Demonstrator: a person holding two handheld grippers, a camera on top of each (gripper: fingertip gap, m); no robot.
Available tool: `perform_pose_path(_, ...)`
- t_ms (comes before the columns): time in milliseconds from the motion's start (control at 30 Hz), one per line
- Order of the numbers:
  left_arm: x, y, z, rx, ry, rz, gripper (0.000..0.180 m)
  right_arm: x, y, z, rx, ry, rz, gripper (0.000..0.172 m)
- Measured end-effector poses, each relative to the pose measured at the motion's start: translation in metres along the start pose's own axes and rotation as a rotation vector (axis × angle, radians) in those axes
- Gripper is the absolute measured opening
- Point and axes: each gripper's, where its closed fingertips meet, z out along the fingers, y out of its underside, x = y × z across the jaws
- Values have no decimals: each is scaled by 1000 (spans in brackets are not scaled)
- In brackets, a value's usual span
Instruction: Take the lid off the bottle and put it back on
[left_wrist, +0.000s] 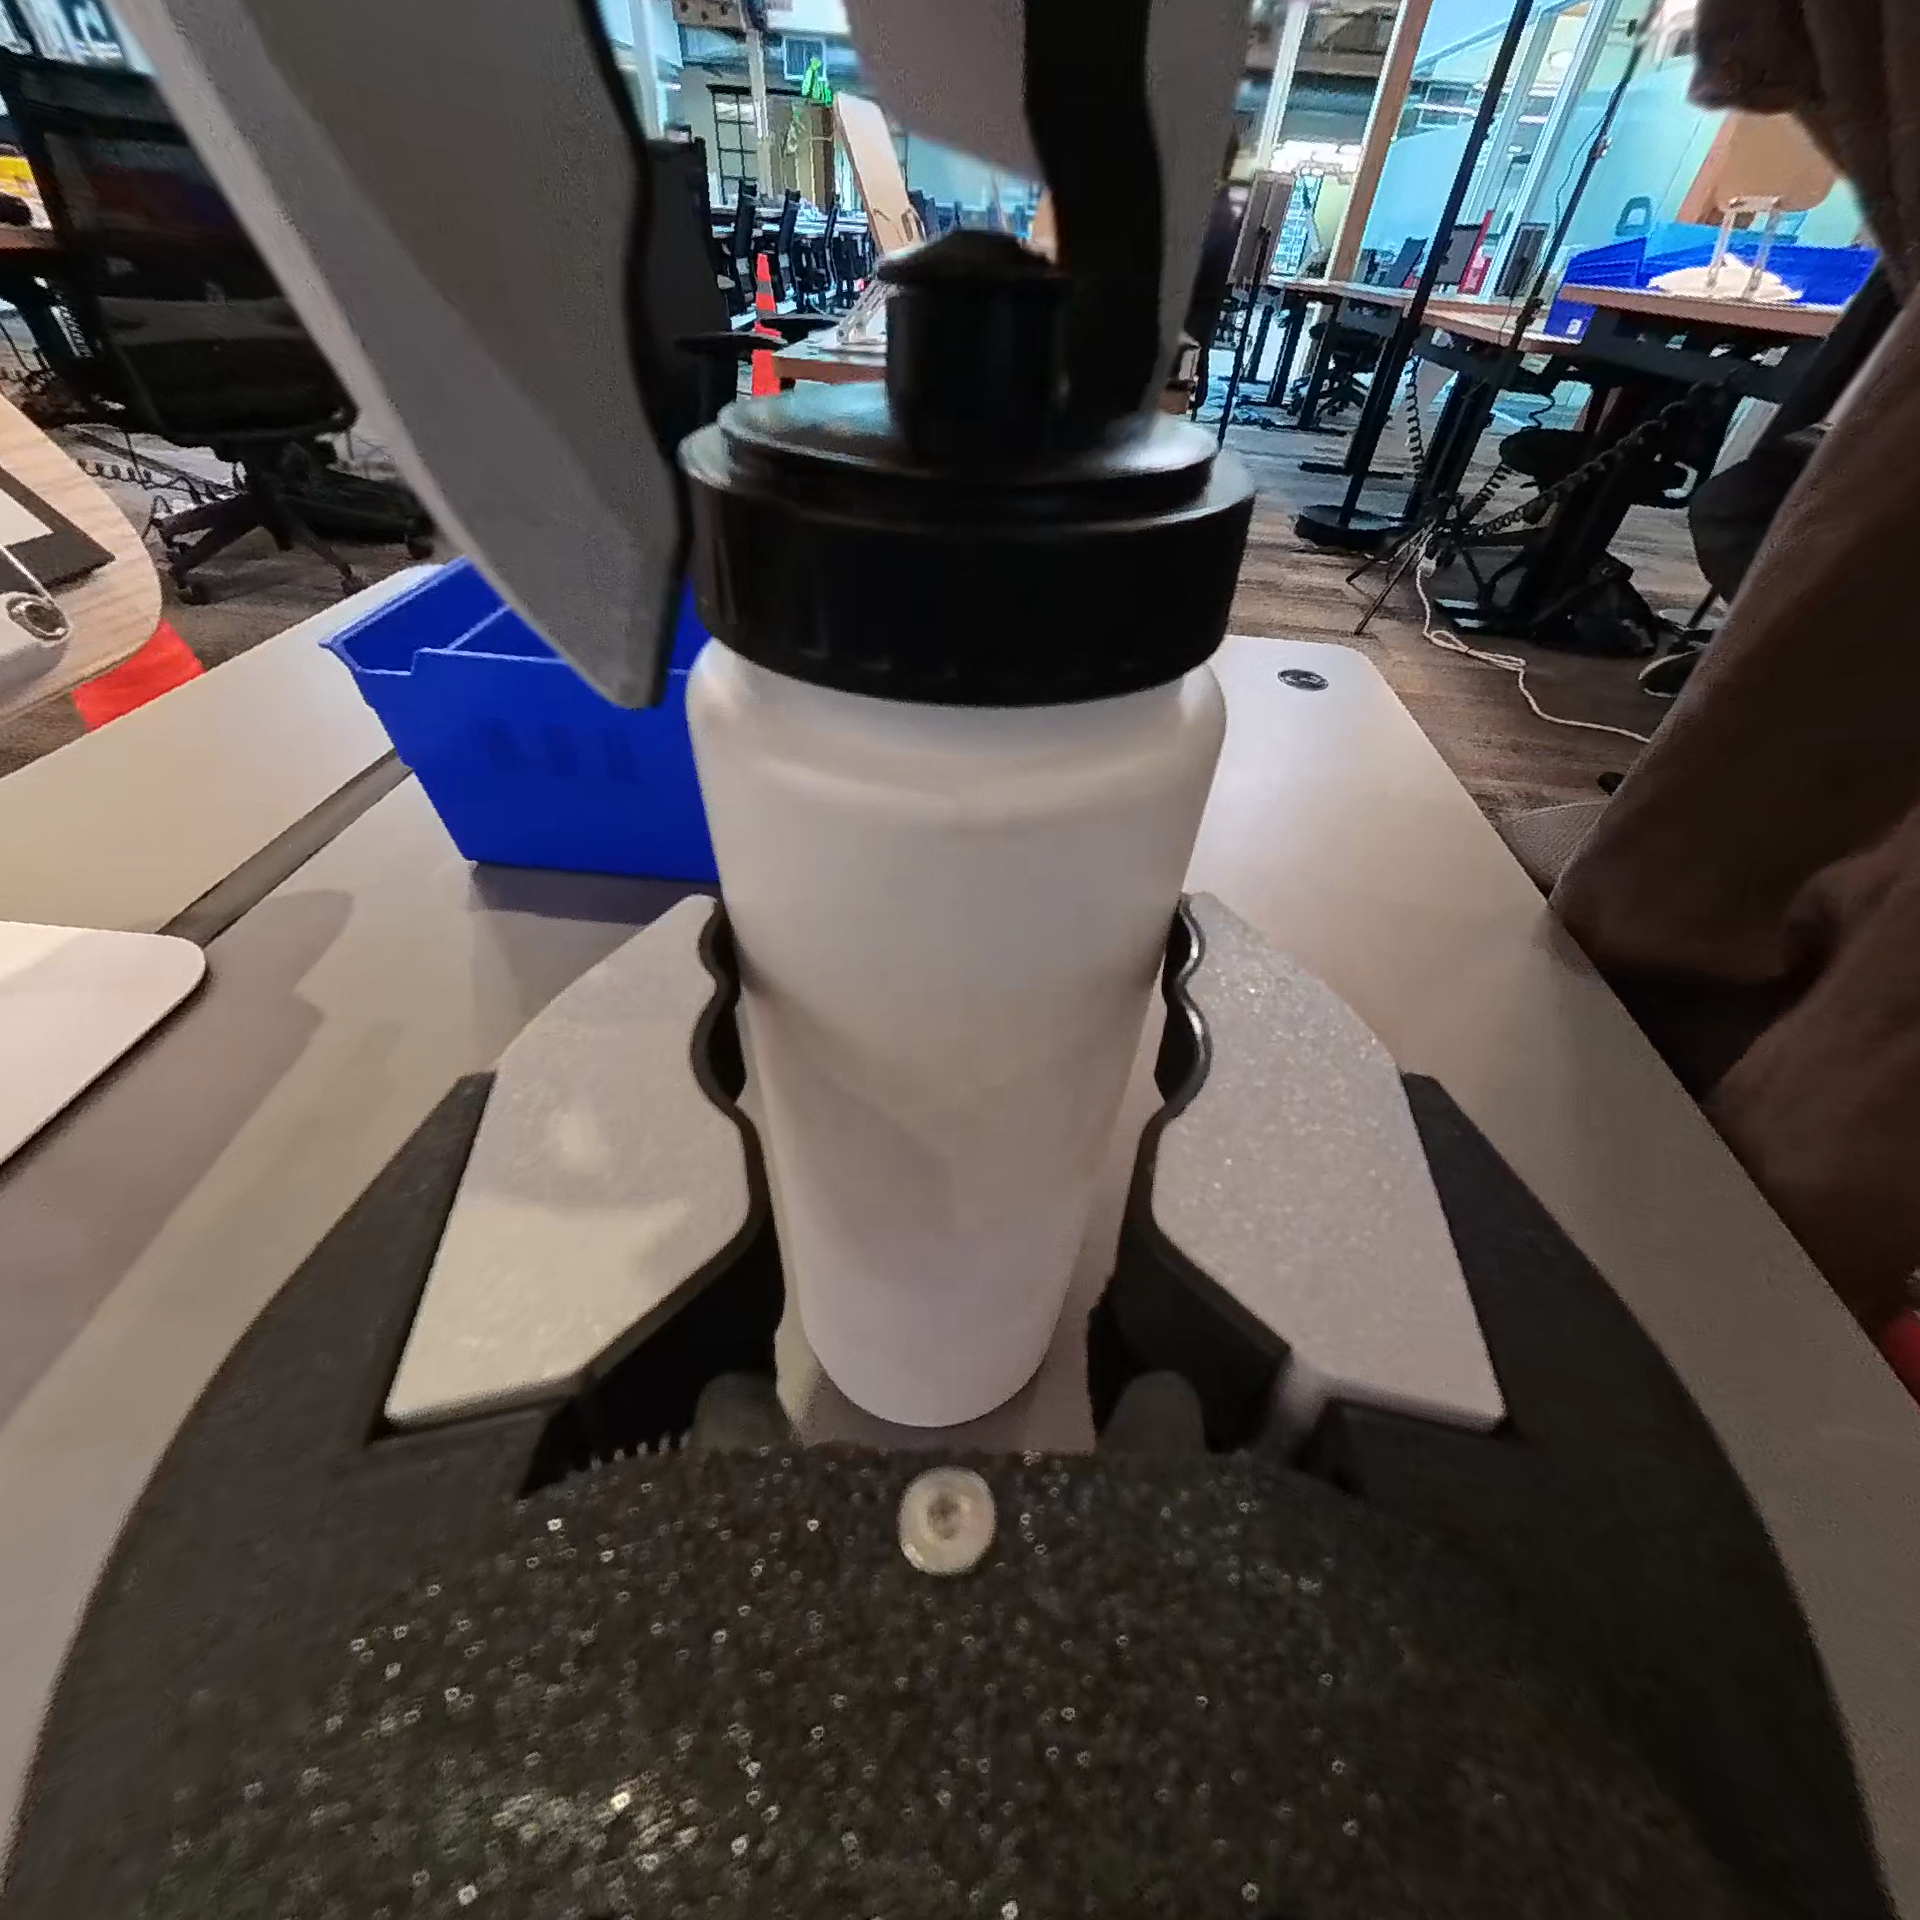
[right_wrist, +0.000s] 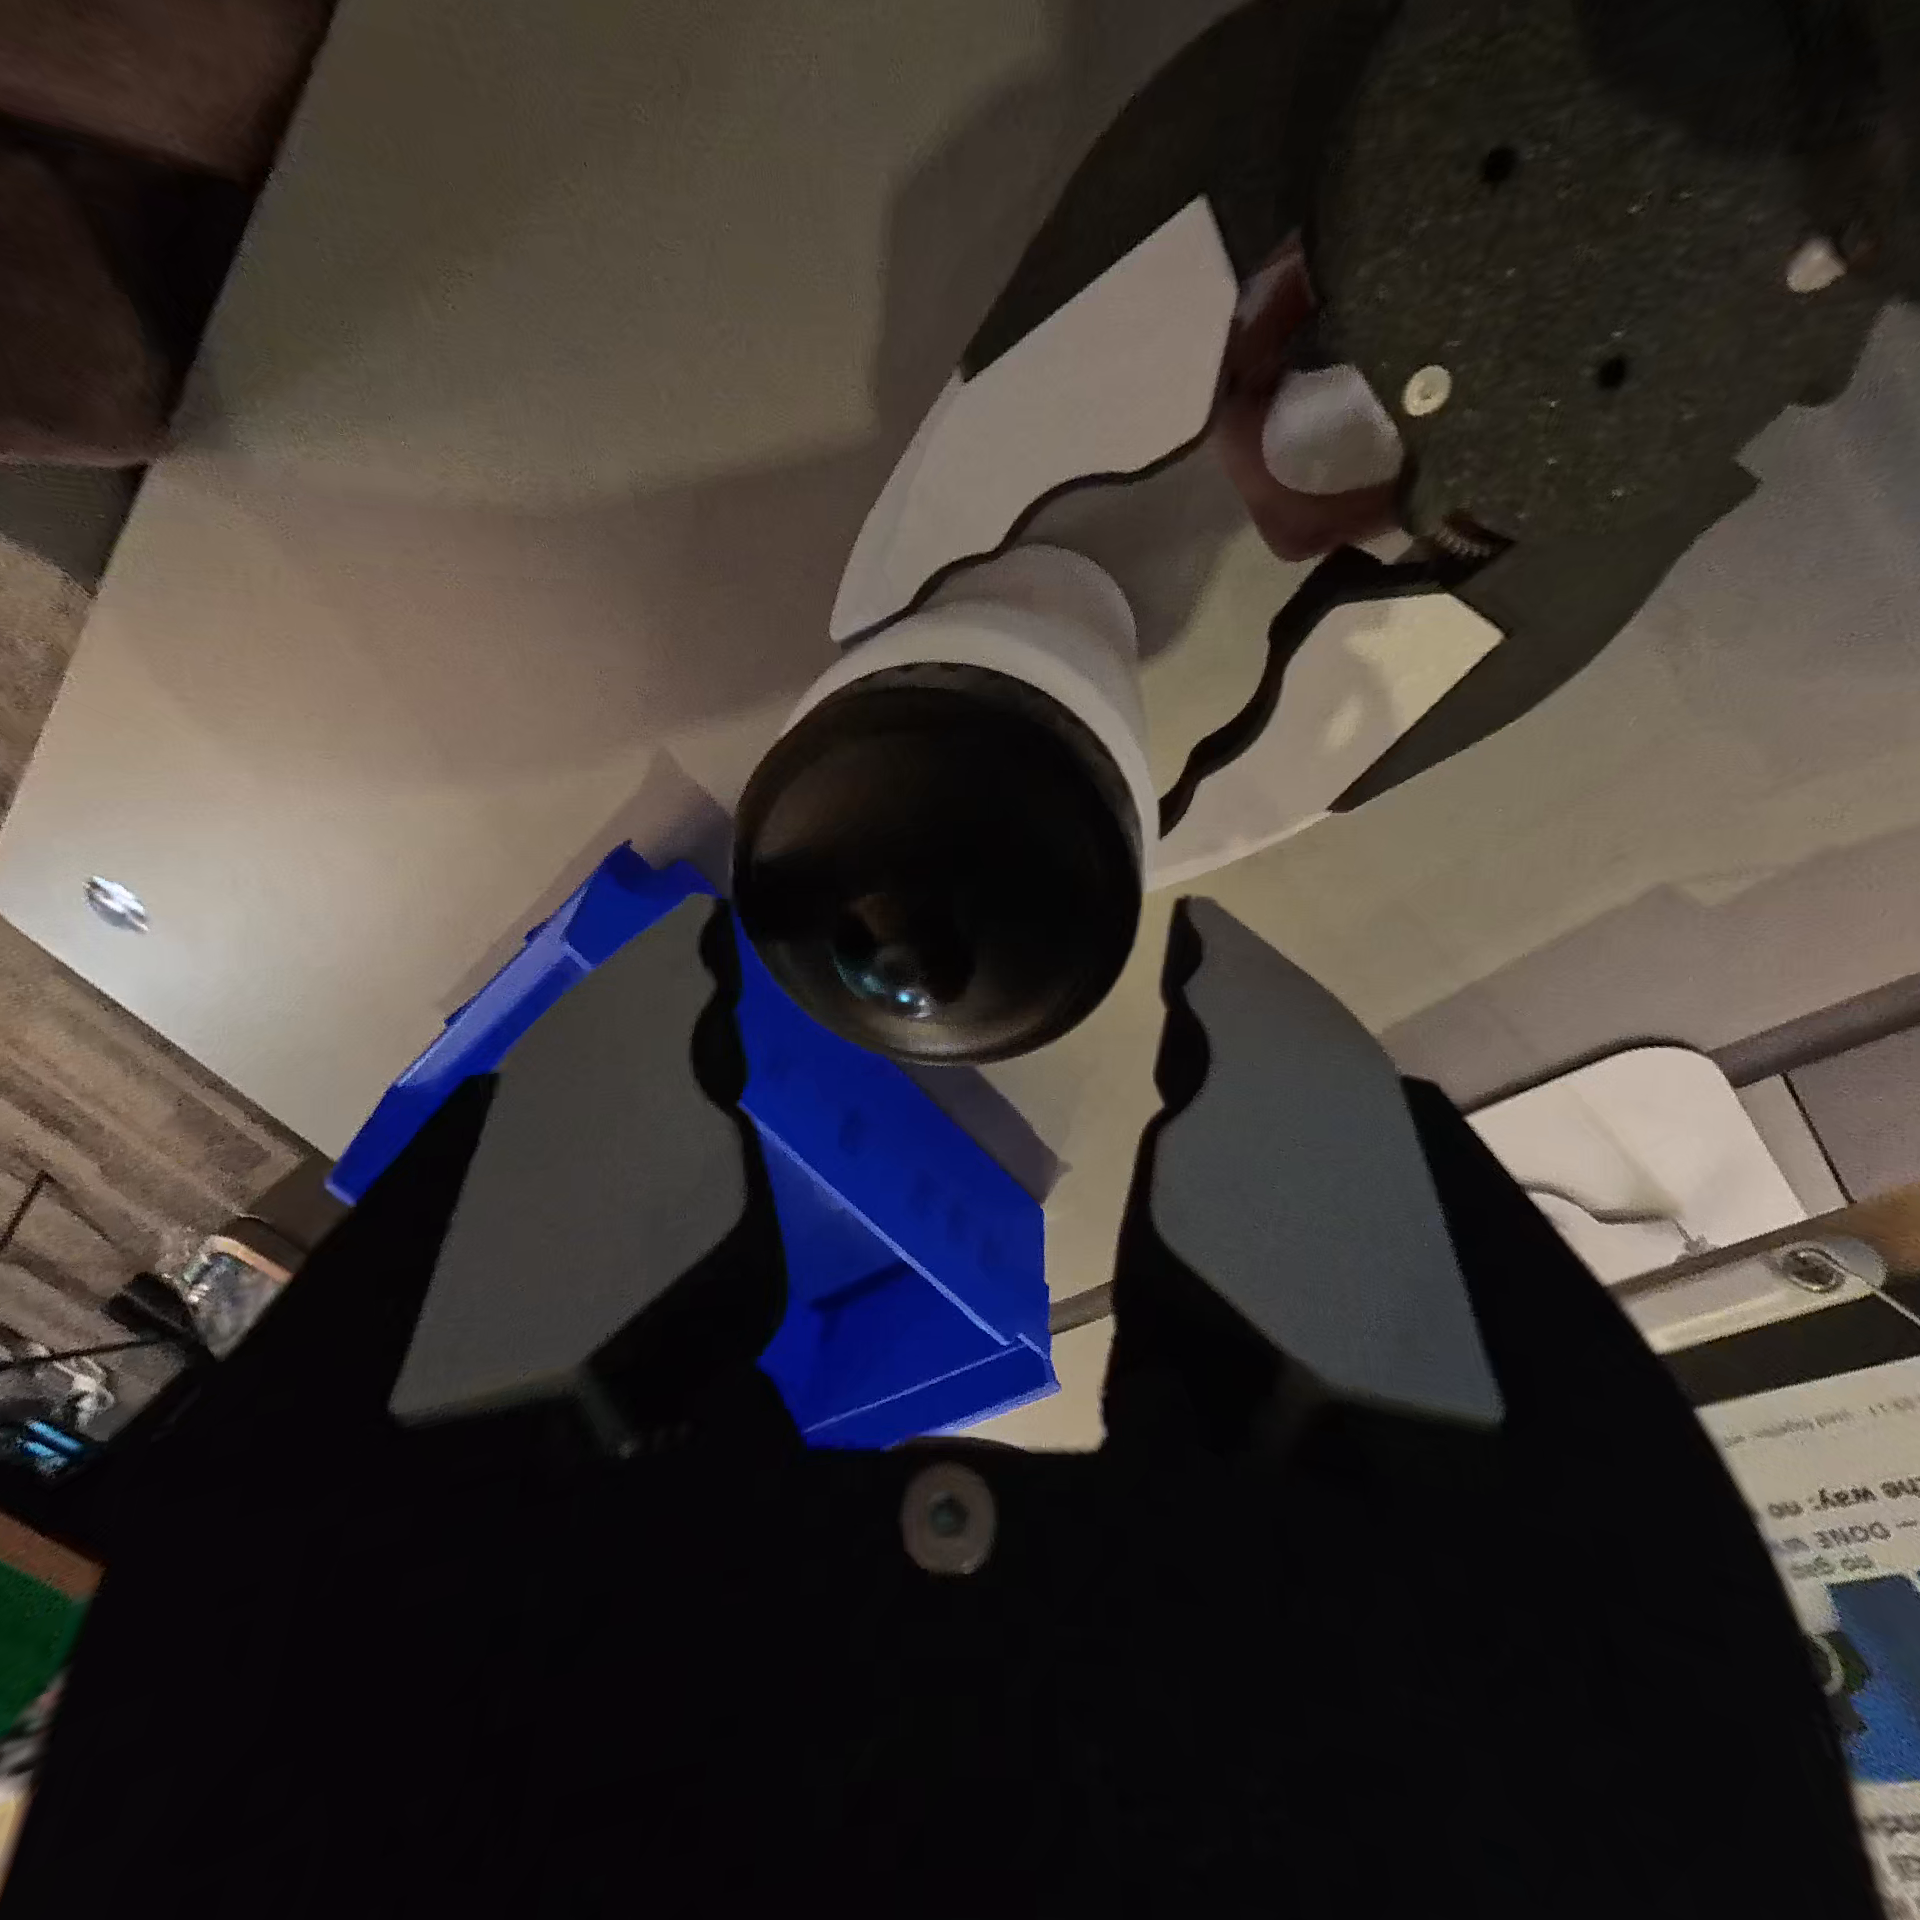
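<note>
Black wavy pads of the left gripper (left_wrist: 954, 1023) press both sides of the white bottle (left_wrist: 951, 966) standing on the table (left_wrist: 1382, 821). Above, the right gripper (right_wrist: 951, 966) straddles the black lid (left_wrist: 966, 561), fingers apart; it should centre before closing.

Left view level, close; right view overhead — both share bottle (left_wrist: 956, 987).
</note>
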Motion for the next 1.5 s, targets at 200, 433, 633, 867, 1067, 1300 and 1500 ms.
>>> perform_pose_path(200,-2,1,-4,2,-28,3,78,2,-5,1,34,13,38,72)
perform_pose_path(433,-5,2,-10,-43,-136,-21,78,5,-9,0,77,37,409,72)
perform_pose_path(633,-7,3,-14,-58,-226,-52,77,7,-15,0,131,85,778,72)
perform_pose_path(867,-20,2,-15,-59,-332,-138,77,19,-9,-2,290,132,1270,72)
perform_pose_path(1067,-18,2,-11,-75,-351,-117,77,16,-8,0,324,208,1454,73)
perform_pose_path(1300,-12,3,-8,-81,-301,-76,77,-2,4,-16,7,302,787,100)
perform_pose_path(1500,-5,3,-3,-95,-241,-55,77,-4,-5,-33,-90,362,230,91)
